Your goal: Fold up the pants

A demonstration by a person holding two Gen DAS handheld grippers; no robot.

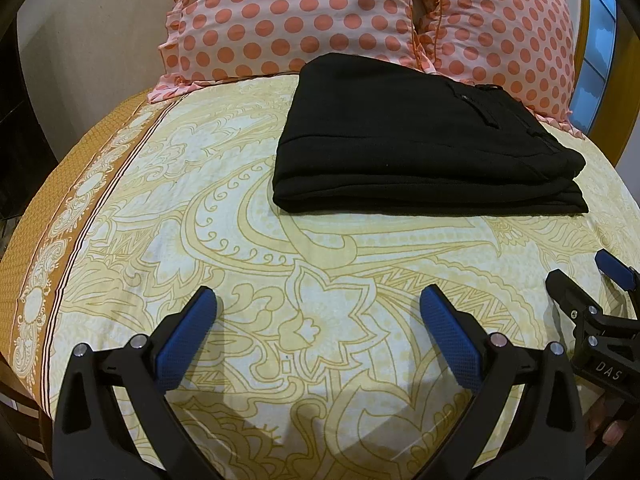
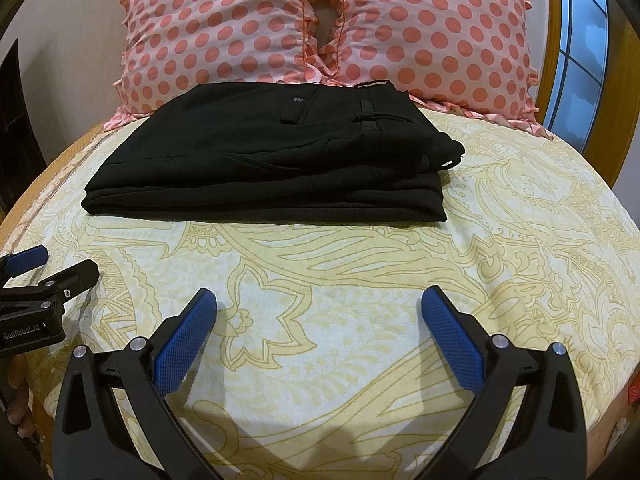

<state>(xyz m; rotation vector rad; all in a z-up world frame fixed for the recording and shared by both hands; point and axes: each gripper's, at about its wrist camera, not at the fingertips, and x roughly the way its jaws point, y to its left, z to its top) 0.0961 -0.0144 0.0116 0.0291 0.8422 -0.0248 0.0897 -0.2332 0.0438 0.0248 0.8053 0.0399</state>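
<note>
Black pants point(image 1: 420, 140) lie folded in a flat stack on the bed, in front of the pillows; they also show in the right wrist view point(image 2: 272, 160), waistband and back pocket button on top. My left gripper point(image 1: 318, 304) is open and empty, hovering over the sheet well short of the pants. My right gripper point(image 2: 319, 304) is open and empty too, also short of the pants. Each gripper shows at the edge of the other's view: the right one point(image 1: 584, 280) and the left one point(image 2: 56, 268).
The bed has a yellow patterned sheet point(image 1: 280, 280) with a brown border at the left edge point(image 1: 40, 240). Two pink polka-dot pillows point(image 2: 220, 24) point(image 2: 432, 32) stand at the head. A wooden frame and a window point(image 2: 580, 40) are at the right.
</note>
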